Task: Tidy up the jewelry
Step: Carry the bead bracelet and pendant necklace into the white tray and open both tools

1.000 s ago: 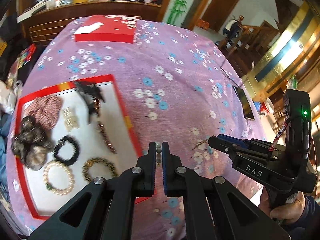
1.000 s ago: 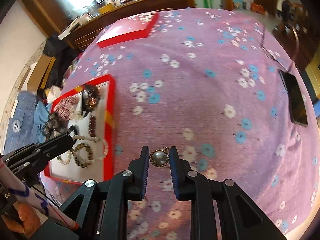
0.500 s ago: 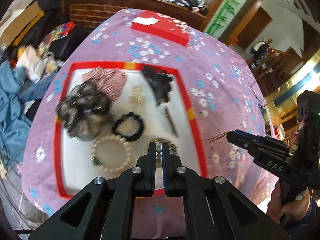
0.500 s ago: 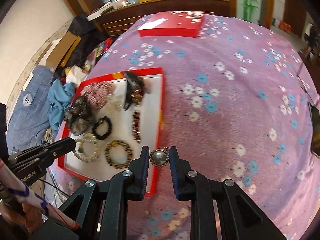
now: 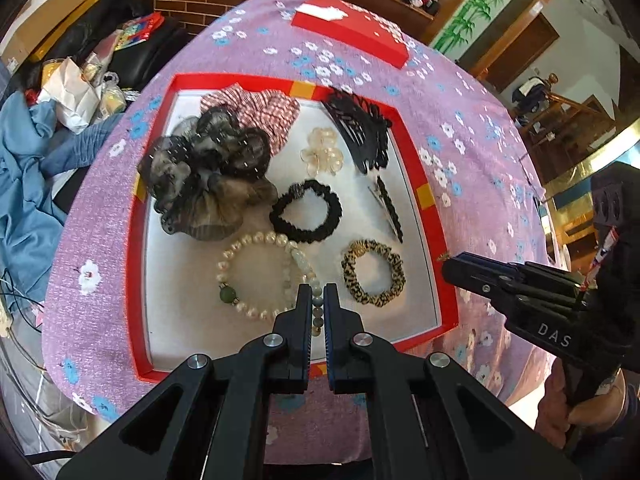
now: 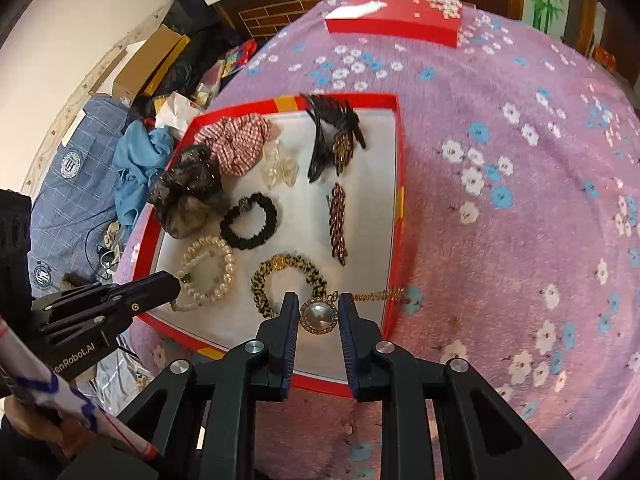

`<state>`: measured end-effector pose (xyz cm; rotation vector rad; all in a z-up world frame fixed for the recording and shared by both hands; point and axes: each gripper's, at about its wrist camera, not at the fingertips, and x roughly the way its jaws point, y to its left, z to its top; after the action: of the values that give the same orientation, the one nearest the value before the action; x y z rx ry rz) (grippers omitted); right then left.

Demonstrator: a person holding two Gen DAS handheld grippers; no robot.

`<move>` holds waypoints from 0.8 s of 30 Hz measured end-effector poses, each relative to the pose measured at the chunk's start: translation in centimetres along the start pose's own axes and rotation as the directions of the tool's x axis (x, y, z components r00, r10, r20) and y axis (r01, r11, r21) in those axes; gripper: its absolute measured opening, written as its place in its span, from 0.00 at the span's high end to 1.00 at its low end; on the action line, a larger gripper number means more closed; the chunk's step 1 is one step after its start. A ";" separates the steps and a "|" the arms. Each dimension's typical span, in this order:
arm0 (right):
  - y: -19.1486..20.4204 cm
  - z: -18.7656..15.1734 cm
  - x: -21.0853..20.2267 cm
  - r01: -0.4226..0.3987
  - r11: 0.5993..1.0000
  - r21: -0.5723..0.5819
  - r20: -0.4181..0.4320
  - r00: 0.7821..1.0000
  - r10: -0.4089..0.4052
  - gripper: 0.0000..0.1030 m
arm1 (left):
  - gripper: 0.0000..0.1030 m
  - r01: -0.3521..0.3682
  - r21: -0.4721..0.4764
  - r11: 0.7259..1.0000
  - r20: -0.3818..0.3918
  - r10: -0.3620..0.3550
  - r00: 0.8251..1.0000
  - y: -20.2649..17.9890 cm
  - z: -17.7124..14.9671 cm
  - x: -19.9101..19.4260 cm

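A red-rimmed tray (image 5: 427, 216) with a white floor lies on the purple flowered cloth; it also shows in the right wrist view (image 6: 394, 216). It holds scrunchies, a pearl bracelet (image 5: 256, 276), a leopard scrunchie (image 5: 373, 278), clips and a chain clip (image 6: 338, 220). My left gripper (image 5: 317, 300) is shut on a bead bracelet (image 5: 317, 312) above the tray's near part. My right gripper (image 6: 319, 314) is shut on a round pearl pendant (image 6: 319, 316), its gold chain (image 6: 374, 295) trailing over the tray's right rim.
A red box lid (image 5: 352, 36) lies at the far side of the table. Blue cloth (image 5: 24, 184), bags and cardboard boxes lie on the floor to the left. Purple cloth (image 6: 520, 220) stretches right of the tray.
Both grippers have moved left from over the bare cloth to over the tray, each still holding its piece. The tray now fills both views.
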<state>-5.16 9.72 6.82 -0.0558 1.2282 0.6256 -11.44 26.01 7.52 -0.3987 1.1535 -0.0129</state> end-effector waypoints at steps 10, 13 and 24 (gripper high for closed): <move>-0.6 -1.6 2.9 -0.005 0.999 0.033 -0.099 0.995 0.009 0.79 | 0.95 0.030 0.083 0.996 -0.076 -0.024 0.997 -1.3 -0.5 2.3; -0.9 -2.0 3.4 -0.002 0.999 0.047 -0.120 0.993 0.008 0.79 | 0.95 0.036 0.100 0.994 -0.099 -0.026 0.995 -1.6 -0.7 3.0; -0.5 -2.5 4.1 0.006 0.999 0.044 -0.138 0.990 0.001 0.78 | 0.95 0.025 0.150 0.988 -0.140 -0.004 0.990 -2.9 -1.4 5.0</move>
<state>-6.24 10.06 2.19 -0.0646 1.3752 0.6000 -10.00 21.87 3.49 -0.2747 1.2783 -0.1423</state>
